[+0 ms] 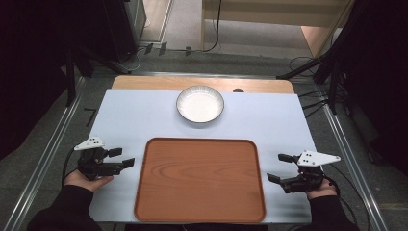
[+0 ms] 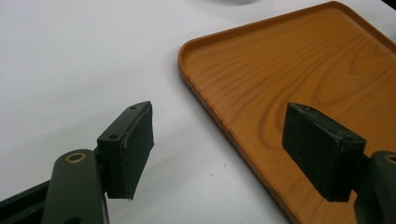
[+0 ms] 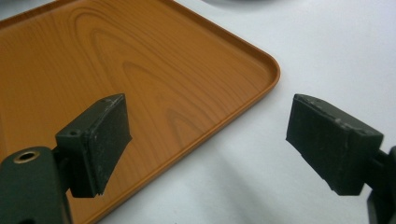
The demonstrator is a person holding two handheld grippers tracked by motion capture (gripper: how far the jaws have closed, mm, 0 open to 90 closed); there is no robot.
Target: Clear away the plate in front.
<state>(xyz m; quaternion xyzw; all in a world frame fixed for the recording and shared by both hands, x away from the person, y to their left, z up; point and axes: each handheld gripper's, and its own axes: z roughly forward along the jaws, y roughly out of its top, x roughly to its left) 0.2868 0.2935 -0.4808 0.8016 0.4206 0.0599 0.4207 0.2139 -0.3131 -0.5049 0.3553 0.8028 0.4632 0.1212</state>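
Tray (image 1: pixel 199 180) empty | bowl (image 1: pixel 200 104) beyond, seemingly empty | claws flank tray, agape

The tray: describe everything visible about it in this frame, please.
The tray is a flat, rounded-corner rectangle with a low raised rim, in orange-brown with a wood-grain pattern; whether it is real wood cannot be told. It is empty and lies flat on the white table surface, at the near middle, long side across. A white bowl sits beyond it, apart. The left gripper and right gripper flank it, jaws open, neither touching it.
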